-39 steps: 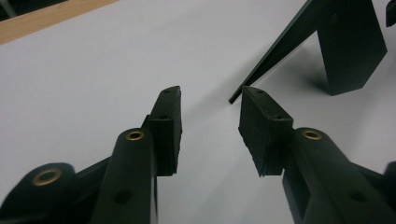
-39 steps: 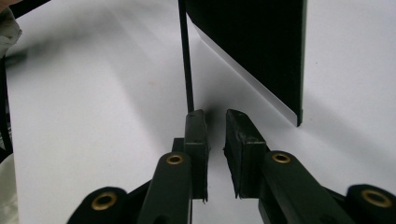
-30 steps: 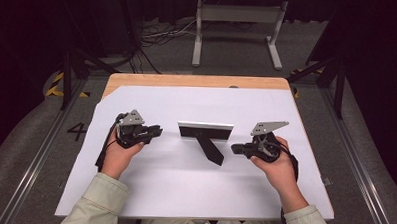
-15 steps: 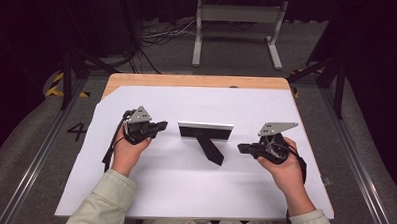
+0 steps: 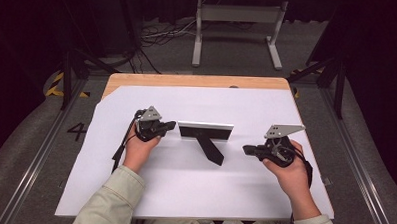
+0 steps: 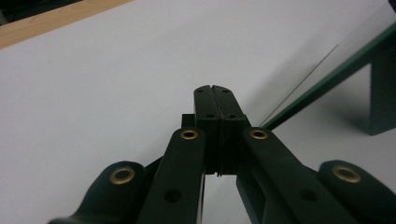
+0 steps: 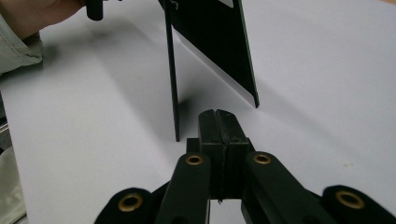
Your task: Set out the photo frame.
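A black rectangular photo frame (image 5: 206, 132) with a pale top edge is seen standing upright near the middle of the white sheet-covered table (image 5: 193, 192), propped by a black stand leg (image 5: 211, 151) that runs back toward the person. In the high view the left gripper (image 5: 169, 125) is held just beside the frame's left end, and the right gripper (image 5: 246, 149) is held near the tip of the leg, apart from it.

Compared with a second ago, the left gripper is found closer to the frame's left edge and a little lower, while the right gripper is placed much as it was. The left jaws have just been closing, with nothing caught between them: in the left gripper view the two pads are pressed flat against each other, and the frame's dark green-tinged edge (image 6: 327, 84) is seen off to the right, beyond the tips. In the right gripper view the jaws are likewise pressed together on nothing, with the thin leg (image 7: 173, 74) and the frame's black back panel (image 7: 210, 42) standing ahead of them.

From this it is judged that the frame is being approached from both sides but is not yet gripped; with both pairs of jaws closed empty, a nudge or a steadying push is thought more likely than a pinch, unless the jaws are reopened first
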### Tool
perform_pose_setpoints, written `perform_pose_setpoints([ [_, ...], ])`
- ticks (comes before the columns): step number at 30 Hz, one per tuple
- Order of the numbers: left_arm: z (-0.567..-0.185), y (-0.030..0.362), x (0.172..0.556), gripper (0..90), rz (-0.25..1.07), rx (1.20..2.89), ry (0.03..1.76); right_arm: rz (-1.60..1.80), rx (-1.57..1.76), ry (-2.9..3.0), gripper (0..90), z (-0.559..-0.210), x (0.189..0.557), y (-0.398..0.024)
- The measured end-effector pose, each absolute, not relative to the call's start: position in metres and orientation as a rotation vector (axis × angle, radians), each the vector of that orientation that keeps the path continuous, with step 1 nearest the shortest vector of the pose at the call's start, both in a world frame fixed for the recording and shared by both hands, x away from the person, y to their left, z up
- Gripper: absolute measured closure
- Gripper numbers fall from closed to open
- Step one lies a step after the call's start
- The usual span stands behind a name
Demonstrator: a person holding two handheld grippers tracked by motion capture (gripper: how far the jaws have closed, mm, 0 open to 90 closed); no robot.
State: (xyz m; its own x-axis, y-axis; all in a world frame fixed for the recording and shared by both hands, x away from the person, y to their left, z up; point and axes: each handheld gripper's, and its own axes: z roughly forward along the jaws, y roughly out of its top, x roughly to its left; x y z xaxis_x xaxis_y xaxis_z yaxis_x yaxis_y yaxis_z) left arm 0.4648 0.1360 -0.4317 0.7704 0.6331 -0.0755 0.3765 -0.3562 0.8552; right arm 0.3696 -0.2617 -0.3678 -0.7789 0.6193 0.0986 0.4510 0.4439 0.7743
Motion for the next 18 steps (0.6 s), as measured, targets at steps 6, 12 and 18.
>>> perform_pose_setpoints([
  [6,-0.443,0.132,0.474,90.0,0.248,1.95,0.778,1.238,0.949,2.494,90.0,-0.369,0.366,-0.265],
  [12,-0.447,0.123,0.477,90.0,0.184,1.974,0.781,1.243,0.965,2.473,90.0,-0.367,0.361,-0.272],
  [18,-0.444,0.109,0.477,90.0,0.177,2.039,0.73,1.241,0.973,2.47,90.0,-0.368,0.36,-0.274],
])
